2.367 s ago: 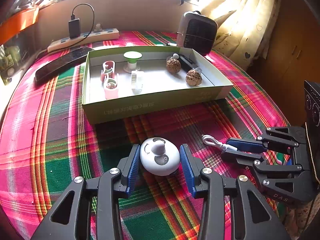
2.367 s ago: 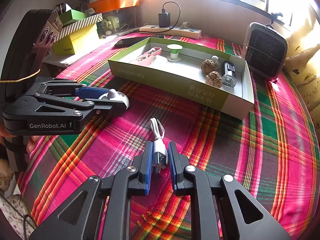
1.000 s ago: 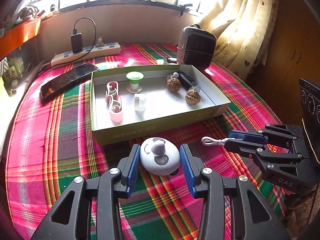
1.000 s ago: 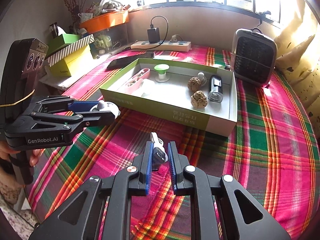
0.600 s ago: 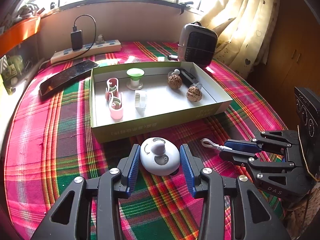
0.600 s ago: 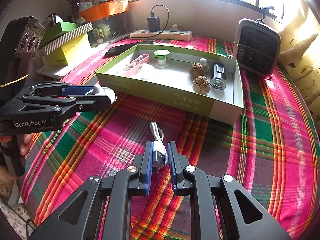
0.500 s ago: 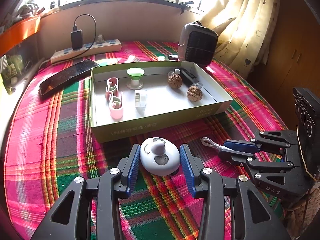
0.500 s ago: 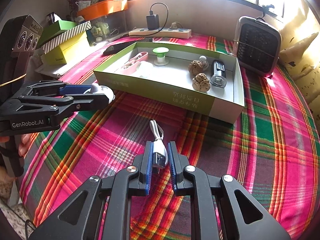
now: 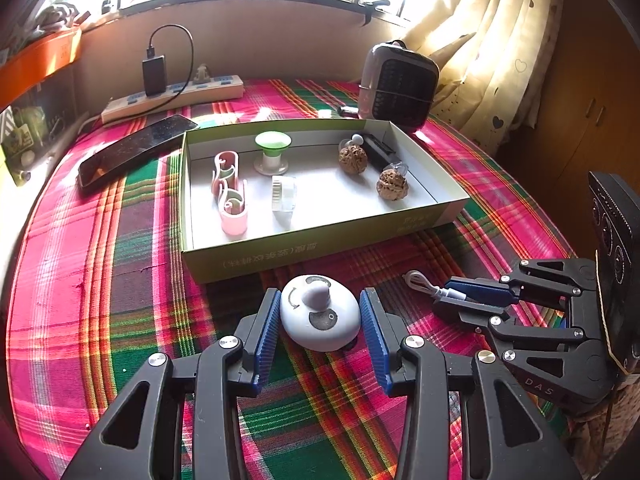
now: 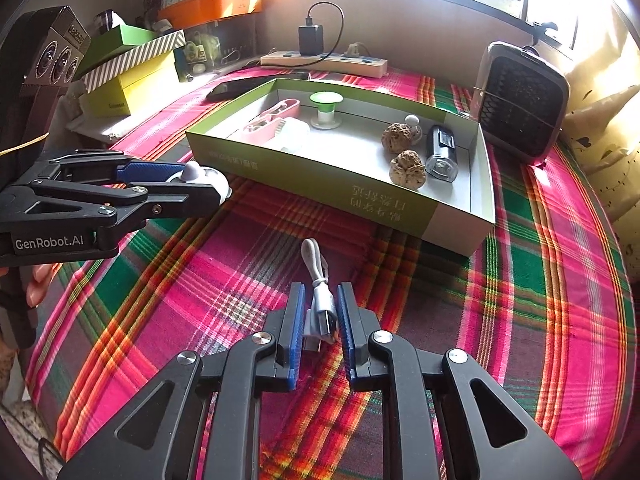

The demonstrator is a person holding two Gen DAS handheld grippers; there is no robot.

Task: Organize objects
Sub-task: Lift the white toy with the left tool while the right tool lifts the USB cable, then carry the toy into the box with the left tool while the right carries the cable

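Observation:
A white egg-shaped gadget [image 9: 320, 320] with a small knob sits between the blue pads of my left gripper [image 9: 320, 295], which is shut on it just above the plaid cloth. My right gripper [image 10: 321, 288] is shut on the plug end of a short white USB cable [image 10: 316, 268], whose loop sticks out in front. In the left wrist view the right gripper [image 9: 448, 294] and the cable [image 9: 418, 281] are at the right. The left gripper [image 10: 200, 194] and gadget [image 10: 208, 182] show at the left of the right wrist view. Ahead stands an open green box [image 9: 320, 250].
The box [image 10: 312, 184] holds pink clips [image 9: 230, 192], a green-topped spool [image 9: 272, 152], two walnuts [image 9: 392, 186] and a small black device [image 10: 440, 152]. Behind it are a small heater [image 9: 396, 84], a power strip [image 9: 176, 96] and a phone [image 9: 132, 152]. Stacked boxes [image 10: 132, 72] stand far left.
Both grips hold as before. The right gripper has tilted and dipped slightly with the cable. The left gripper has kept still over the last second.

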